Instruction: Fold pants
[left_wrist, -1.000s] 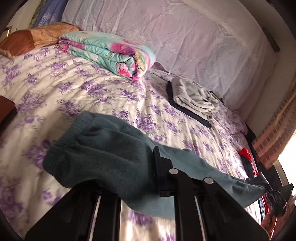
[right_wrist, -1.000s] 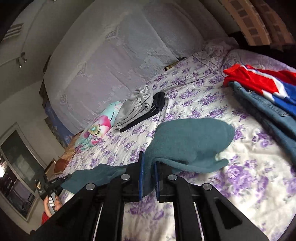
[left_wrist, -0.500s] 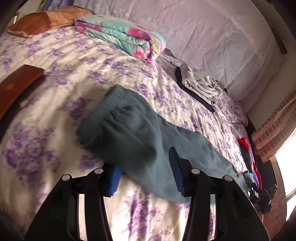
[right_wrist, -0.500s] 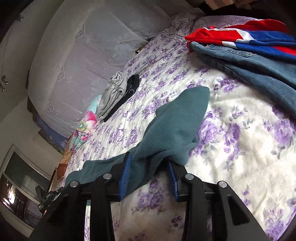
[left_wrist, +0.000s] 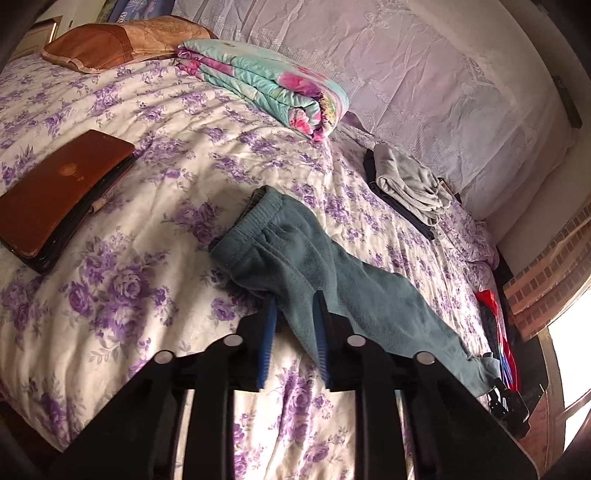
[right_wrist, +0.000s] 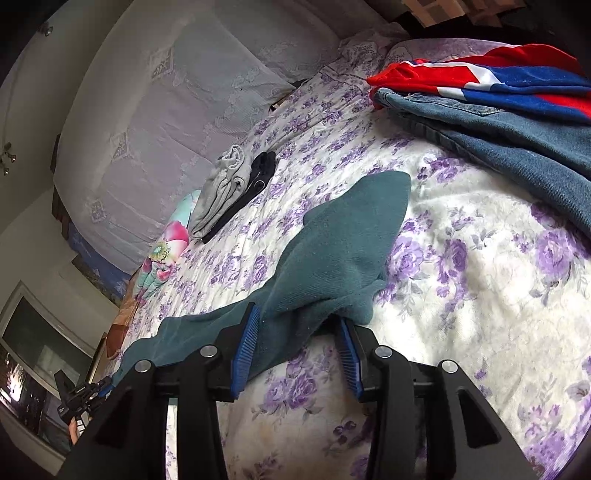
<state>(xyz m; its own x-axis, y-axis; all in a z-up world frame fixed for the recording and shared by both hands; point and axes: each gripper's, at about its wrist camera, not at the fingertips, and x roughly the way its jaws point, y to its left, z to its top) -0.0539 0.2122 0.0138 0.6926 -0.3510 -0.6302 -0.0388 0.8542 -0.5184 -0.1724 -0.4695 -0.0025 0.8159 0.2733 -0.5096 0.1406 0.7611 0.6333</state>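
Teal fleece pants (left_wrist: 314, 258) lie stretched across the floral bedspread, waistband at the far left in the left wrist view, legs running right. My left gripper (left_wrist: 293, 306) is open with a fold of the pants' near edge between its blue pads, not pinched. In the right wrist view the pants' leg end (right_wrist: 343, 251) lies flat. My right gripper (right_wrist: 297, 317) is open wide, its pads either side of the leg's near edge.
A folded floral quilt (left_wrist: 266, 85), a brown pillow (left_wrist: 118, 44), a brown notebook (left_wrist: 59, 188) and folded grey clothes (left_wrist: 410, 184) lie on the bed. Jeans (right_wrist: 509, 140) and a red-blue garment (right_wrist: 480, 81) lie at the right. The headboard (right_wrist: 166, 110) is behind.
Both grippers opened and let go of the pants, which now lie on the bed. Both grippers have drawn back a little towards the bed's near edge.
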